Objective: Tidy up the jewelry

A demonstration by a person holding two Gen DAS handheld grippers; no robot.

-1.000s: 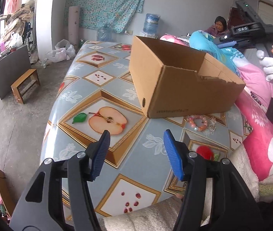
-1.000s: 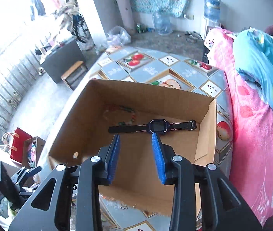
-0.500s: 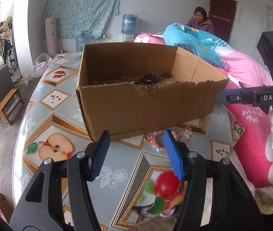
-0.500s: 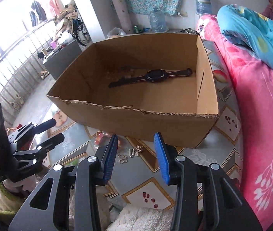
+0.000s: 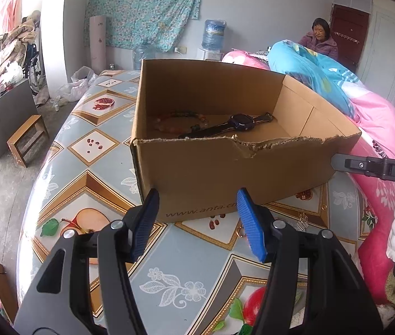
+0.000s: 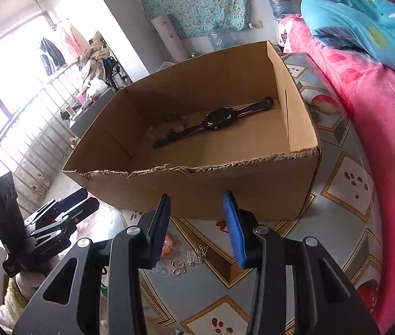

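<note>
An open cardboard box (image 5: 225, 184) stands on the patterned table (image 5: 91, 184). A black watch (image 5: 233, 124) and a beaded bracelet (image 5: 178, 118) lie inside it; the watch also shows in the right wrist view (image 6: 217, 118). Silver earrings (image 6: 196, 255), small rings (image 6: 178, 268) and orange beads (image 6: 166, 244) lie on the table in front of the box. My left gripper (image 5: 197, 223) is open and empty before the box's near wall. My right gripper (image 6: 196, 223) is open and empty above the earrings.
A pink blanket (image 6: 378, 128) and a blue quilt (image 6: 365, 22) lie along the table's right side. A person (image 5: 320, 37) sits at the back. A small wooden stool (image 5: 27, 139) stands on the floor left of the table.
Both grippers have pulled back from the box and dropped toward the table in front of it. The right gripper was over the box interior a second ago. Both stayed open.
</note>
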